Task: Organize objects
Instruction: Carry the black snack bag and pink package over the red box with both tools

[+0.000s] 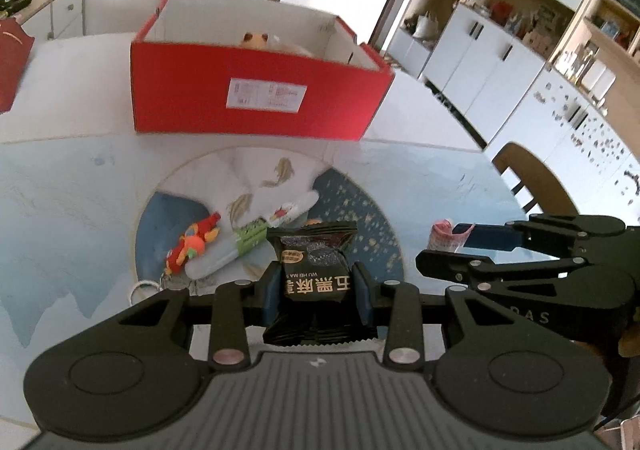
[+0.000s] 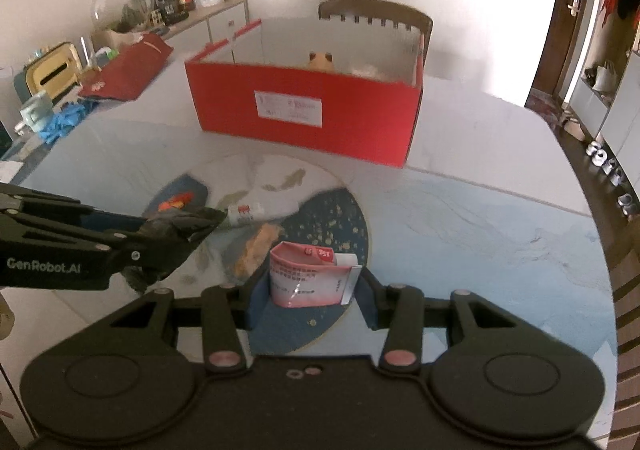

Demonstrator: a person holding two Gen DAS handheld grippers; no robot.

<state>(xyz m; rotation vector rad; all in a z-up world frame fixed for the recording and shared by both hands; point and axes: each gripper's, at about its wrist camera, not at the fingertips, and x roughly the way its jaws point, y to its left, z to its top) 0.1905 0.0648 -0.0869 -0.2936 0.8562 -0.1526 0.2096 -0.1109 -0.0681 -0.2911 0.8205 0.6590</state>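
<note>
Snack packet in crinkly black foil with gold lettering [image 1: 314, 264] sits clenched between the fingers of the left gripper [image 1: 318, 286], lifted off the glossy pale-blue tabletop [image 1: 80, 186] above the round fish-and-stars mat [image 1: 360, 218]. Its loose crimped ends hang free on both sides of the grip, so I judge a quick swing toward the box could let the slick foil slide out and drop among what still lies on the mat.

Left of the packet lies a small red and orange plush keychain with a metal ring [image 1: 192, 246]. Touching it is a long white tube with a green band [image 1: 240, 240], which could roll if the gripper comes down on it carelessly.

Farther back stands the open red cardboard box with a white shipping label [image 1: 260, 90], a tan plush toy [image 1: 256, 40] already showing above its rim. The front wall is tall. A low approach risks catching a packet on the edge, or nudging the whole box across the smooth surface.

To the right, the right gripper [image 2: 312, 286] has its fingers closed on a soft pink and white pouch [image 2: 308, 274], held upright just above the mat. It looks limp, so it may buckle or slip. Both grippers are near each other, and moving to the box together invites a collision.
</note>
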